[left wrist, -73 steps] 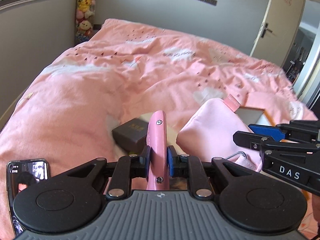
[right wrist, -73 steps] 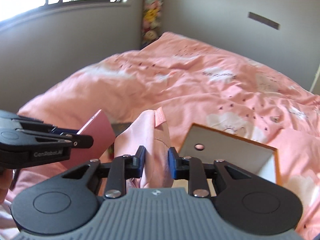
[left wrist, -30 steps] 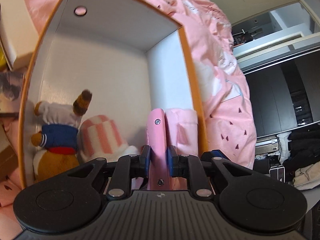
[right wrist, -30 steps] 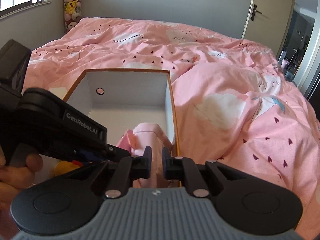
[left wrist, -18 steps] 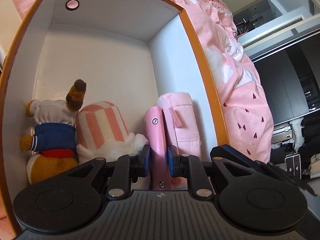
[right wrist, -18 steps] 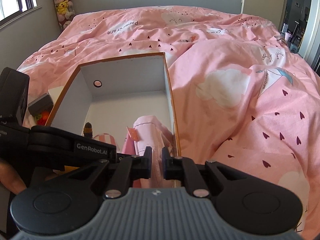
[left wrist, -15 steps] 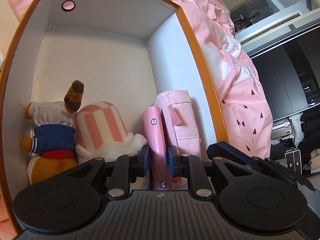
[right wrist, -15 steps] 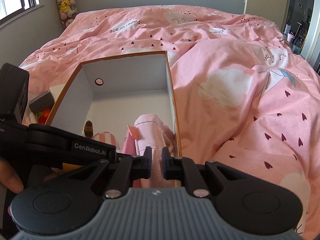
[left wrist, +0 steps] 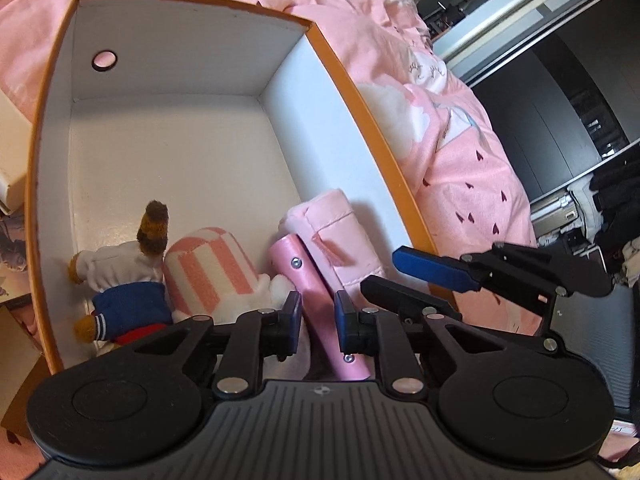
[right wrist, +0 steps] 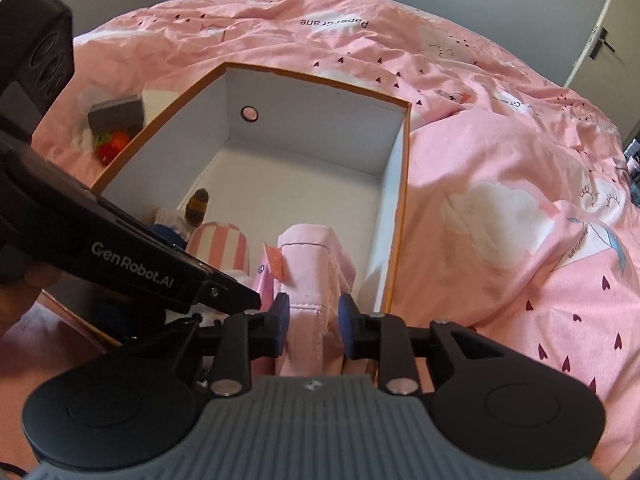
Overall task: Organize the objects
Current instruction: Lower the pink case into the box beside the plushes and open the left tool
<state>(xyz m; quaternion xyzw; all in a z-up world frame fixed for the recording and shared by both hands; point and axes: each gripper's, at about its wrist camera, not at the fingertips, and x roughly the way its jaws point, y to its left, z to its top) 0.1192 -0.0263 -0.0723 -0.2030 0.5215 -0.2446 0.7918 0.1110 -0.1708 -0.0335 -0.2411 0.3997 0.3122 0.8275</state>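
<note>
Left wrist: left gripper [left wrist: 316, 322] parted, loose around pink case [left wrist: 316, 300] standing in box [left wrist: 360, 108] beside pouch [left wrist: 340, 236], plush toys [left wrist: 160, 276].
Right wrist: right gripper [right wrist: 313, 326] open around pouch [right wrist: 316, 280], apparently released. Grey box [right wrist: 116, 114], strawberry [right wrist: 114, 150] still outside; partway done.

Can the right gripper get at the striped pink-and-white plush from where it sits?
Probably not directly. The right gripper is open around the pink fabric pouch, and the left gripper with its pink flat case lies between it and the striped pink-and-white plush.
</note>
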